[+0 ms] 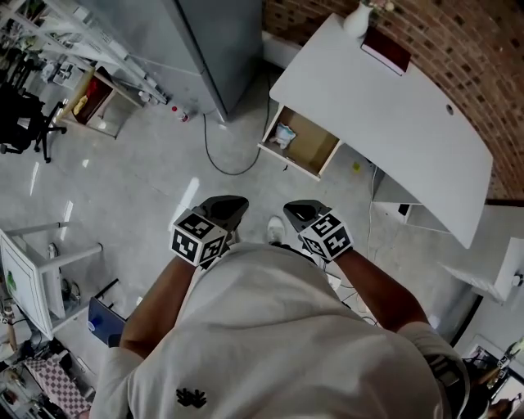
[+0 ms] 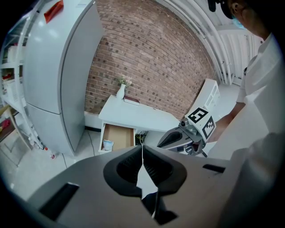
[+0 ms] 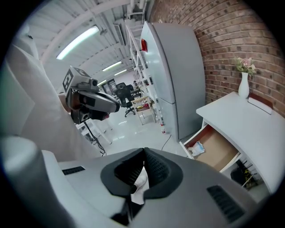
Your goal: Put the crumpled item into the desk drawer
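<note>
Held low before the person's body, the left gripper (image 1: pixel 228 206) and right gripper (image 1: pixel 301 213) each had jaws pressed together, gripping nothing. Well beyond them, the crumpled item (image 1: pixel 284 135) lay at one end of the open drawer (image 1: pixel 315 149) of the white desk (image 1: pixel 393 106).

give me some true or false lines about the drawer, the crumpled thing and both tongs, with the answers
1. The desk drawer is pulled open. True.
2. The crumpled item lies on the floor beside the desk. False: it lies inside the open drawer, at one end.
3. The left tongs are shut with nothing between them. True.
4. The right tongs grip the white vase. False: they are shut and empty, held away from the desk, and the vase stands on the desktop.
</note>
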